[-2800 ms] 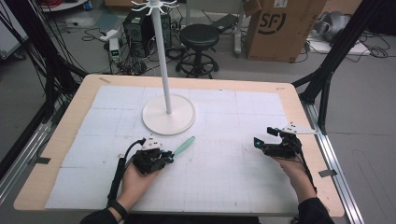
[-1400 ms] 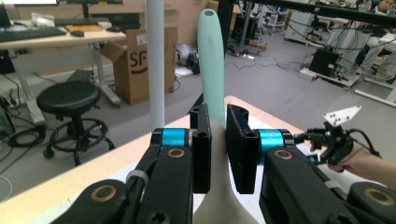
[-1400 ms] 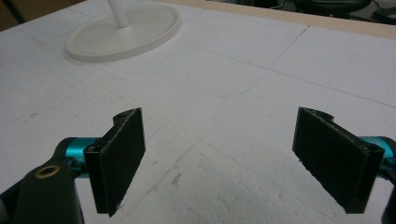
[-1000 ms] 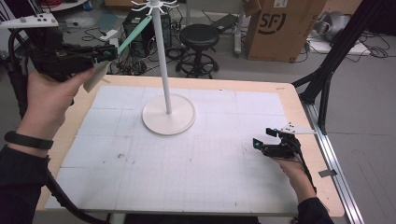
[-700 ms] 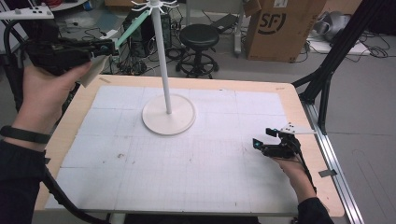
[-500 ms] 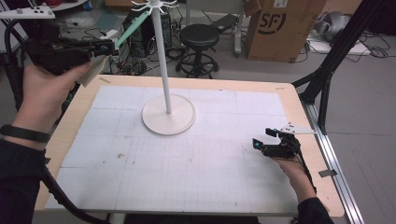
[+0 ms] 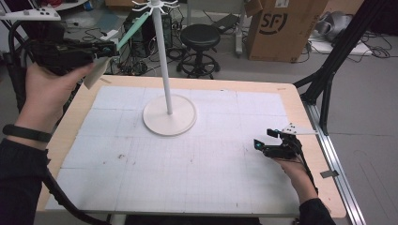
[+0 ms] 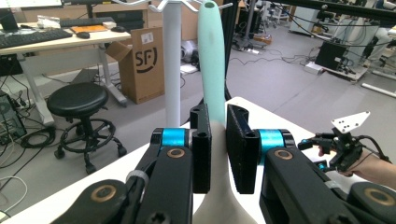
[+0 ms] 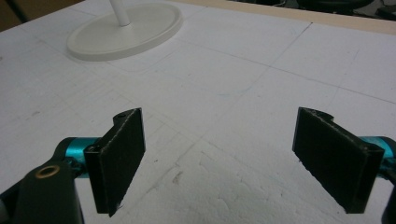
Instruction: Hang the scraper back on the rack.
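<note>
A white stand rises from a round base on the table, its pole ending in small hooks. My left gripper is held high at the far left, shut on a utensil with a mint-green handle and a pale beige end. The handle's tip points toward the hooks and lies close to them. In the left gripper view the handle sticks up between the jaws of the left gripper, beside the pole. My right gripper rests open near the table's right edge, nothing between its fingers.
A white gridded mat covers the wooden table. Behind the table stand a black stool and a cardboard box, with cables on the floor. Black frame struts rise at the right corner.
The left gripper has lifted the utensil off the table and carried it up to the far left, near the stand's top; over the last second it barely shifts. The right gripper has not moved.
</note>
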`<state>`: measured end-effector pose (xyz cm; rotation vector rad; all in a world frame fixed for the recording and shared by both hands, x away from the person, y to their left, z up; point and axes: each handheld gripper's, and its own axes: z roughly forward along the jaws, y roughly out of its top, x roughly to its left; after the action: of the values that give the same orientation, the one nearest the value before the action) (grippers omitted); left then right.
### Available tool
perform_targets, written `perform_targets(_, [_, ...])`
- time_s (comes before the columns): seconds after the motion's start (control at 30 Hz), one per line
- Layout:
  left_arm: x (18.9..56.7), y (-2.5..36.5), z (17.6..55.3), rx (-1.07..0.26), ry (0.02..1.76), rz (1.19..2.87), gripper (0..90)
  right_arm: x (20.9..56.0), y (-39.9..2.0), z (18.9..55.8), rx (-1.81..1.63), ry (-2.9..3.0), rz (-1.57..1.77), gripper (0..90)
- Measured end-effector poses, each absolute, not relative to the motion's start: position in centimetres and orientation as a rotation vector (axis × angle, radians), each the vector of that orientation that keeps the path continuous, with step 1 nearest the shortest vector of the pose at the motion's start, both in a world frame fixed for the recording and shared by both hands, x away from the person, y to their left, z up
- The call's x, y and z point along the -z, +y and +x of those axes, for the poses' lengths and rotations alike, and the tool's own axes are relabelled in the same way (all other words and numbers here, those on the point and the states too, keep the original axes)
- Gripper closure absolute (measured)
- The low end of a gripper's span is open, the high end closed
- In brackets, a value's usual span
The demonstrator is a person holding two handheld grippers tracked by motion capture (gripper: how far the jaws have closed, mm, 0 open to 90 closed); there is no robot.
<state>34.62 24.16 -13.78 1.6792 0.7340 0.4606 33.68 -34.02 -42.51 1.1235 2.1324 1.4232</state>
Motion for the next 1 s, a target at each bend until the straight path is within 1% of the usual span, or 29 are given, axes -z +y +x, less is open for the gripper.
perform_targets(0.33, [14.2, 23.9, 35.6, -0.455, 0.749, 1.701, 80.6, 42.5, -34.0, 33.7, -1.420, 2.134, 1.124, 16.1])
perform_targets(0.67, [14.7, 23.6, 36.5, -0.487, 0.780, 1.737, 80.4, 42.5, -34.0, 33.7, -1.420, 2.136, 1.123, 16.1])
perform_targets(0.87, [15.0, 24.0, 36.8, -0.480, 0.790, 1.719, 79.6, 42.5, -34.0, 33.7, -1.420, 2.138, 1.123, 16.2])
perform_targets(0.9, [15.1, 24.0, 36.7, -0.471, 0.777, 1.721, 78.2, 42.5, -34.0, 33.7, -1.421, 2.137, 1.124, 16.1])
perform_targets(0.93, [15.2, 24.0, 36.7, -0.467, 0.768, 1.717, 70.6, 42.5, -34.0, 33.7, -1.421, 2.137, 1.124, 16.1])
perform_targets(0.97, [15.3, 24.0, 36.5, -0.477, 0.765, 1.711, 70.6, 42.5, -34.0, 33.7, -1.422, 2.137, 1.124, 16.1])
perform_targets(1.0, [15.4, 24.1, 36.4, -0.480, 0.761, 1.702, 55.1, 42.5, -34.0, 33.7, -1.422, 2.136, 1.125, 16.1])
